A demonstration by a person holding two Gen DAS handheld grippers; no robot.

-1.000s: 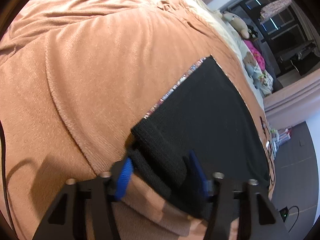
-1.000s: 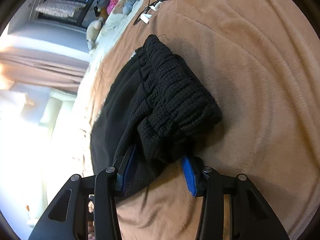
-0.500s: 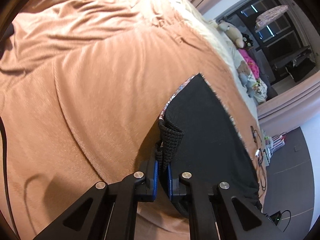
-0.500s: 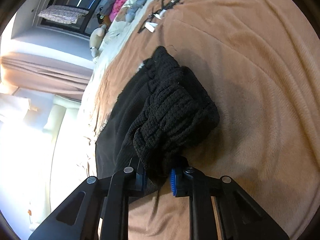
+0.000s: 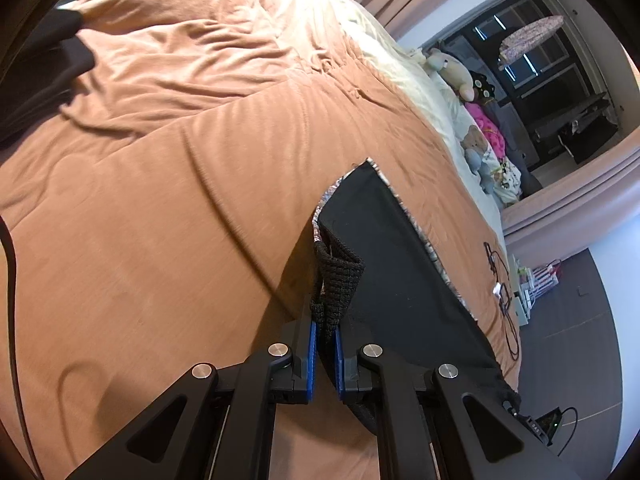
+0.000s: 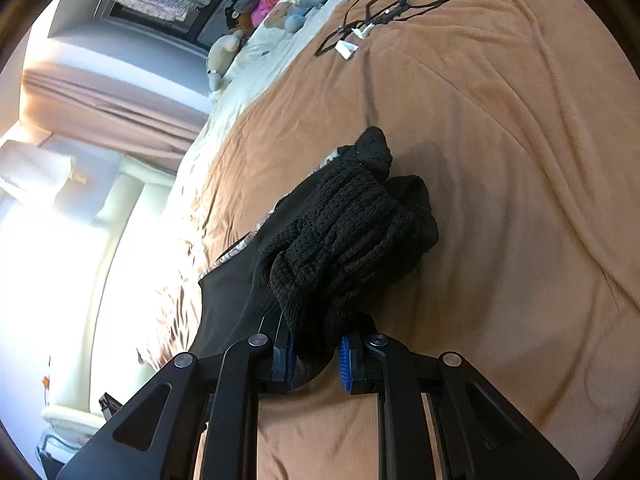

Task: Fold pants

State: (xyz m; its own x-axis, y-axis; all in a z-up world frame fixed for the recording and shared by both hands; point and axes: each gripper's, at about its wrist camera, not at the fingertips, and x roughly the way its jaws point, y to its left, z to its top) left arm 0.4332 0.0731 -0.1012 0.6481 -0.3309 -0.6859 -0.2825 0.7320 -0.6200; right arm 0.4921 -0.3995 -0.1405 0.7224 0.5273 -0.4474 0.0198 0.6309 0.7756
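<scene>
Black pants with a ribbed knit waistband and a patterned edge lie on an orange-brown blanket. My left gripper is shut on one corner of the waistband and holds it raised off the blanket. In the right wrist view the pants bunch up thickly at the waistband. My right gripper is shut on that bunched waistband, just above the blanket. The pant legs stretch away from both grippers.
Black cables with white plugs lie on the blanket beyond the pants. Stuffed toys sit on a pale sheet along the far side of the bed. A dark garment lies at the upper left. Curtains and a window are behind.
Both grippers, open around the waistband a second ago, have closed on it. They have lifted the waistband off the blanket, and the fabric has gathered between the pads.
</scene>
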